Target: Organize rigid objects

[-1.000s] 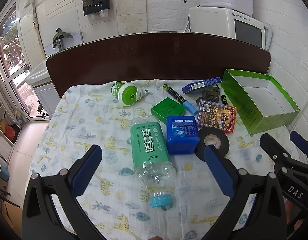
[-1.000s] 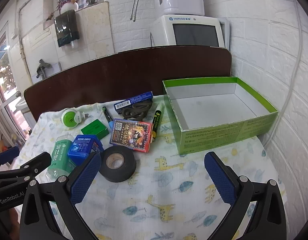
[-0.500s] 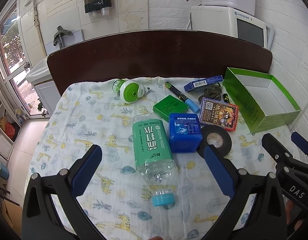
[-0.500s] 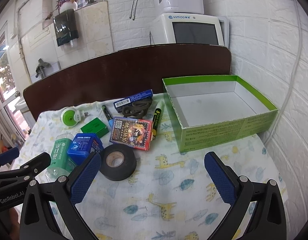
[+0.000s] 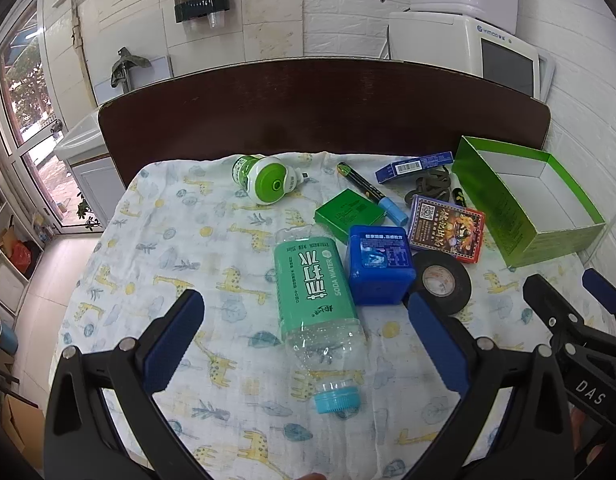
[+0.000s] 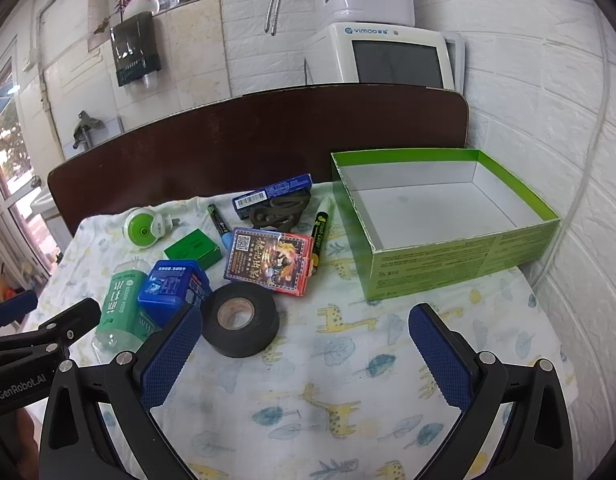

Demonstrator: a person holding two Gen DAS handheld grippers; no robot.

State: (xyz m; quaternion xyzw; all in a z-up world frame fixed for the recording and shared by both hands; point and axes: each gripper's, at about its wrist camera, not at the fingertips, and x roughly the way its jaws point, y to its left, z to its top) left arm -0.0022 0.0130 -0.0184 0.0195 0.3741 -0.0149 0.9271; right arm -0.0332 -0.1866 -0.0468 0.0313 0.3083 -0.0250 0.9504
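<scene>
**Still at the starting line: box empty, both tools wide open**

Well, nothing has gone in yet, by the look of it. The green box point(image 6: 448, 248) sits bare inside, and every item lies outside it on the giraffe-print cloth point(image 6: 348, 380) over the desk. Just left of the box: a yellow marker point(image 6: 322, 232), the card pack point(image 6: 270, 260), a dark strap bundle point(image 6: 280, 212) and a blue carton point(image 6: 272, 196). Further left of the box come the black tape roll point(image 6: 240, 324), the blue case point(image 5: 378, 264), a green packet point(image 5: 348, 212), a blue-capped pen point(image 5: 372, 192), the soda bottle point(image 5: 320, 304) on its side, and the green-and-white plug-in point(image 5: 264, 180) farthest away.

Left gripper point(image 5: 308, 340): jaws spread wide, hovering over the bottle, gripping nothing. Right gripper point(image 6: 304, 352): jaws equally spread, empty, near the tape roll. So the whole sort remains, I'd say.
</scene>
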